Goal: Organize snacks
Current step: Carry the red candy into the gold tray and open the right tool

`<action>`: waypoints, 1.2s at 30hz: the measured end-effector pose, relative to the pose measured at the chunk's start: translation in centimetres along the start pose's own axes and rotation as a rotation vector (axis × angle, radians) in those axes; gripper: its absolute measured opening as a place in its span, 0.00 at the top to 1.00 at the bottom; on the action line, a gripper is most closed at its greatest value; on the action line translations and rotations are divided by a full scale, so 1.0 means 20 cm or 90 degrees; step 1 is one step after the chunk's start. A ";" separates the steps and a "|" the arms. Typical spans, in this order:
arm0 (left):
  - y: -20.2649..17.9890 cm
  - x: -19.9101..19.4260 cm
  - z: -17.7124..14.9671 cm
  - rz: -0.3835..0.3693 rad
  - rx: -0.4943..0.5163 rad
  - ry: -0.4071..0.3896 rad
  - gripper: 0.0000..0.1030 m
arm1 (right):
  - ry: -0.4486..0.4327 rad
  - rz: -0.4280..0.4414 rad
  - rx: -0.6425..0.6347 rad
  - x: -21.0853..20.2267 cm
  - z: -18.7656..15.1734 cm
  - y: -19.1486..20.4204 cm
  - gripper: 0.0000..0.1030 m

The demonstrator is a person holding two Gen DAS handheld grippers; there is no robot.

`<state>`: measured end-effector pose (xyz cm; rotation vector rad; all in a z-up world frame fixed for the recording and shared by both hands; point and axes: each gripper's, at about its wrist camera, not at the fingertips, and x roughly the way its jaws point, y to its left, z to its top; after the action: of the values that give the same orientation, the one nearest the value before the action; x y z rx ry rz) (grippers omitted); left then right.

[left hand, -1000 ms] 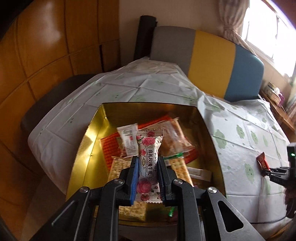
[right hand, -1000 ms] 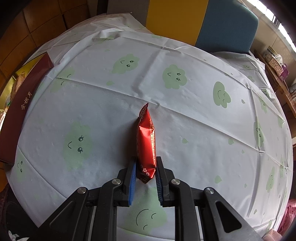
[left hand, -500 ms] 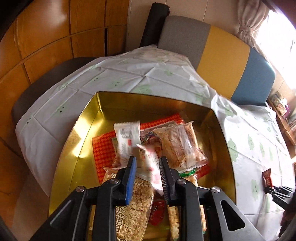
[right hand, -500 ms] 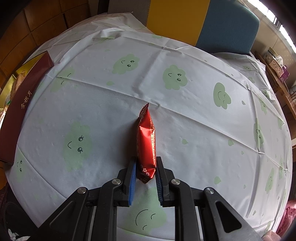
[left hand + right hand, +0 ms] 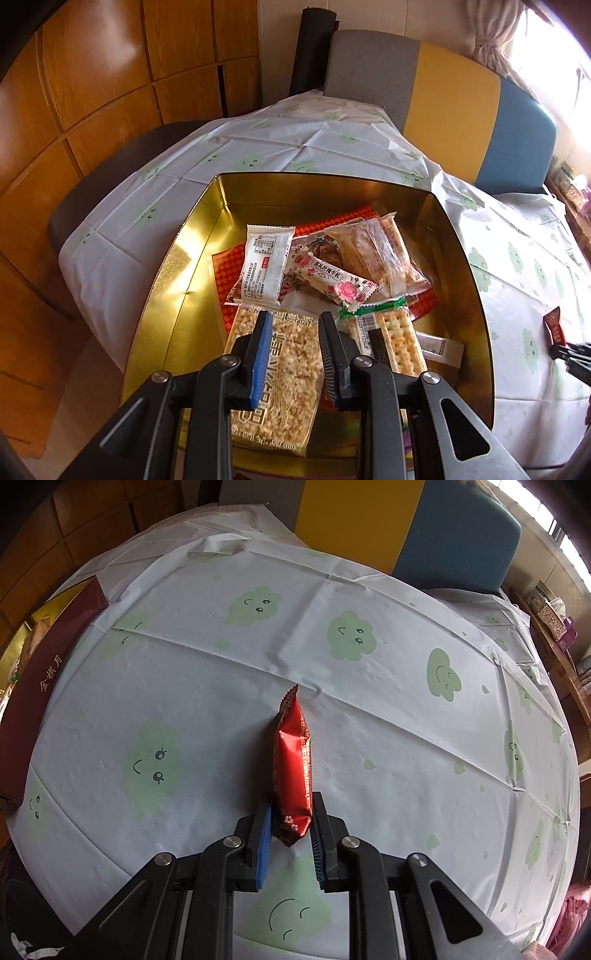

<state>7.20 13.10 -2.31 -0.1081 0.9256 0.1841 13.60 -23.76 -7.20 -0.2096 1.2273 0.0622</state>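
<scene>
Not much you can actually read here. On the dark red box side [image 5: 44,679] at the left edge of your right wrist view there's gold Chinese lettering; the first character looks like 金 and the last like 月, the middle one I can't make out. In your left wrist view, the rose-print candy wrapper [image 5: 332,278] has a line of dark Chinese characters, too small to read. The white packet [image 5: 264,267] shows a printed table and a small red stamp, illegible. The puffed rice bar [image 5: 280,373] carries big pale characters, partly hidden.
</scene>
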 end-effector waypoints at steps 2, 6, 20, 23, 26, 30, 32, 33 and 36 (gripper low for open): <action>0.01 -0.02 -0.01 0.000 0.001 -0.002 0.74 | 0.000 -0.001 0.000 0.00 0.00 0.00 0.82; 0.01 -0.06 -0.04 0.005 0.003 -0.008 0.74 | 0.000 -0.003 -0.001 0.00 0.00 0.00 0.82; 0.04 -0.10 -0.10 0.008 0.003 -0.009 0.74 | -0.001 -0.009 -0.009 0.00 0.00 0.01 0.82; 0.04 -0.11 -0.11 0.008 0.003 -0.009 0.74 | -0.001 -0.009 -0.009 0.00 0.00 0.01 0.82; 0.04 -0.11 -0.11 0.008 0.003 -0.011 0.74 | -0.001 -0.009 -0.009 0.00 0.00 0.01 0.82; 0.04 -0.11 -0.11 0.008 0.004 -0.011 0.74 | -0.001 -0.009 -0.009 0.00 0.00 0.01 0.82; 0.04 -0.11 -0.11 0.007 0.005 -0.011 0.74 | -0.001 -0.010 -0.009 0.00 0.00 0.01 0.82; 0.03 -0.11 -0.11 0.007 0.006 -0.010 0.74 | -0.001 -0.009 -0.009 0.00 0.00 0.01 0.82; 0.03 -0.11 -0.11 0.007 0.007 -0.010 0.74 | -0.001 -0.011 -0.011 0.00 0.00 0.01 0.82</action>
<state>4.05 13.08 -1.86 -0.0915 0.9111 0.1898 13.58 -23.58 -7.15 -0.2354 1.2230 0.0588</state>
